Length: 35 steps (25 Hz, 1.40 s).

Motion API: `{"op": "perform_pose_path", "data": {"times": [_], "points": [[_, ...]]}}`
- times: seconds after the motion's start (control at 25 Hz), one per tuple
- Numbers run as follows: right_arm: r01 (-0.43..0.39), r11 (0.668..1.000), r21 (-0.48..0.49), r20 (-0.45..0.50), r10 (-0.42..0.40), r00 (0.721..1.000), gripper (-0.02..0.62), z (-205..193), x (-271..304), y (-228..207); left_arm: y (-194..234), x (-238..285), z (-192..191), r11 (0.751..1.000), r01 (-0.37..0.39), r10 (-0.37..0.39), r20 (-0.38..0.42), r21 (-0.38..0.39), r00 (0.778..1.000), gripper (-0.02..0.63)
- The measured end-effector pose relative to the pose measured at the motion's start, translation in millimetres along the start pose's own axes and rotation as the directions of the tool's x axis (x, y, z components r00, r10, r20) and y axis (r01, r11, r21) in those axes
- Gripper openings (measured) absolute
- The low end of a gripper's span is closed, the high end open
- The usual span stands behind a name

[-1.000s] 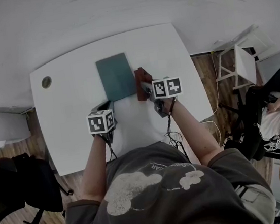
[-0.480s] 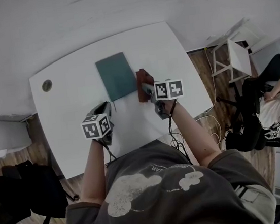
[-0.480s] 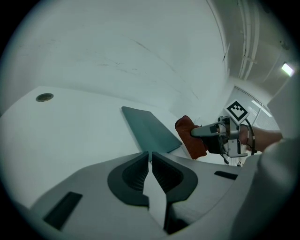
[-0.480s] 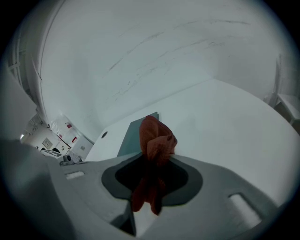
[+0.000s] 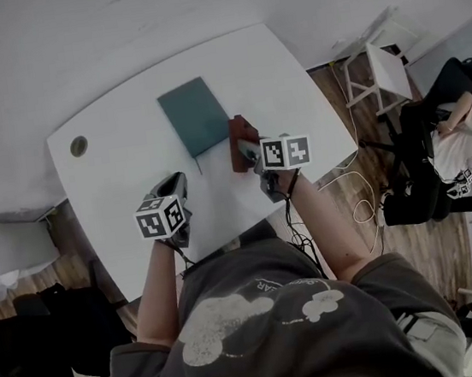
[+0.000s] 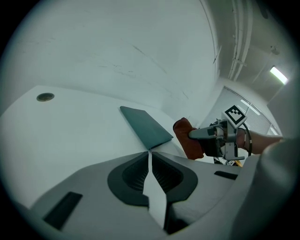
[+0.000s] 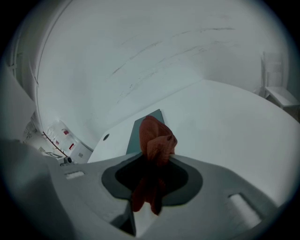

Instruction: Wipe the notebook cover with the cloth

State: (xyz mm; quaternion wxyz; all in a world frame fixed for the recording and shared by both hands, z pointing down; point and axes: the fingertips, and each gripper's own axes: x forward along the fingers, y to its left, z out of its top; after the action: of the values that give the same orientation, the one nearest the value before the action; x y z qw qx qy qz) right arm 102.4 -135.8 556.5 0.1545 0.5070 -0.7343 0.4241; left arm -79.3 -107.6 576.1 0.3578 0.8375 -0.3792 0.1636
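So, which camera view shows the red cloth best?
The right gripper view: the cloth fills the middle, bunched and clamped between the jaws of the right gripper. The head view shows it only as a small dark red patch beside the notebook. The left gripper view shows its side, partly behind the right gripper.

One teal notebook (image 5: 195,116), one red cloth (image 5: 239,138), one white worktop (image 5: 121,168) with one round hole (image 5: 79,146) at upper left; two claws, left claw (image 5: 175,185) and right claw (image 5: 248,149).
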Motion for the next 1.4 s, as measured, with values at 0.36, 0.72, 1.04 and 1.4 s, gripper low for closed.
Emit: {"op": "perform_pose_path", "data": {"times": [0.36,0.72,1.04,1.4], "points": [[0.04,0.996,0.084,0.054,-0.044,0.998,0.106,-49.2,-21.7,23.9,-3.7,-27.4,-16.0,0.995,0.087,-0.086,-0.024,0.044,0.996,0.02],[0.031,0.993,0.111,0.081,-0.04,0.996,0.106,-62.5,-35.8,34.8,-19.4,-30.0,-15.6,0.991,0.116,-0.115,-0.025,0.07,0.993,0.02],[0.027,0.991,0.127,0.097,-0.039,0.994,0.104,-85.2,-66.8,28.1,-48.1,-41.1,-31.9,0.992,0.114,-0.113,-0.016,0.061,0.993,0.02],[-0.006,0.99,0.138,0.108,-0.009,0.994,0.104,-126.2,-114.6,36.6,-104.8,-71.2,-67.9,0.989,0.124,-0.124,-0.009,0.084,0.992,0.02]]}}
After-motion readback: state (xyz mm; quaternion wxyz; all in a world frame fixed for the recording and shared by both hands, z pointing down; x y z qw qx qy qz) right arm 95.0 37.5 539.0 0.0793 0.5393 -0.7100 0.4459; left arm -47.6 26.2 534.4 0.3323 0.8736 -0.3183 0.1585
